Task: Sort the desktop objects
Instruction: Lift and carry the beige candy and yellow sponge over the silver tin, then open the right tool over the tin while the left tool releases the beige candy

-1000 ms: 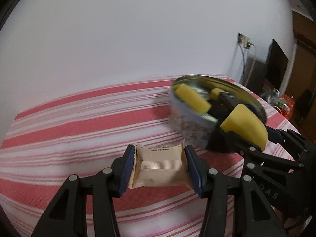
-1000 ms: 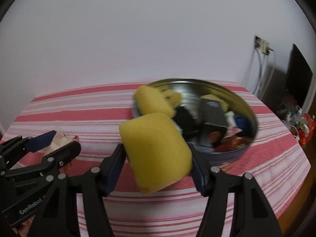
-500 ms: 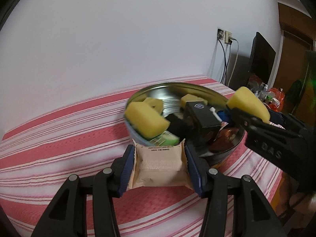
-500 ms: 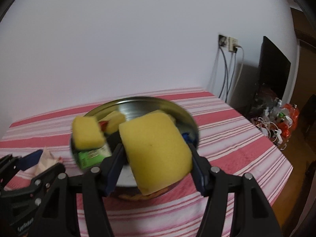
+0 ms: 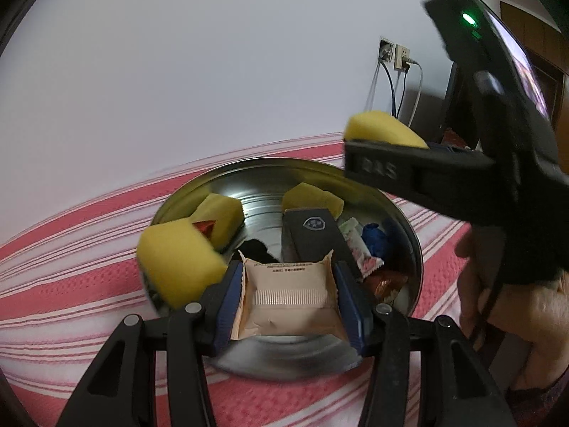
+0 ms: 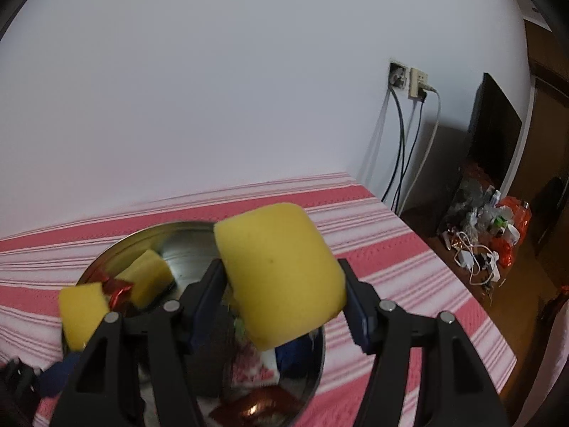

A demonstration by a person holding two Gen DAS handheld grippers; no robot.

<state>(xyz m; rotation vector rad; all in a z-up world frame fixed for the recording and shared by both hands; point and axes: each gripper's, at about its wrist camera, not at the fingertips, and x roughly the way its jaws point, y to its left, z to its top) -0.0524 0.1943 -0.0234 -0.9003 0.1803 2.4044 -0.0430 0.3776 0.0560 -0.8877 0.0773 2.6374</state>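
My left gripper is shut on a beige snack packet and holds it over the near rim of a round metal tin. The tin holds several yellow sponges, a black box, a blue item and candy wrappers. My right gripper is shut on a yellow sponge and holds it above the tin. In the left wrist view the right gripper with its sponge is high over the tin's right side.
The tin stands on a table with a red and white striped cloth. A white wall is behind. Right of the table's edge are wall sockets with cables, a dark monitor and floor clutter.
Both grippers have moved with their loads to over the tin. The right gripper rose higher above its right side. The tin now lies directly under the left gripper's packet.
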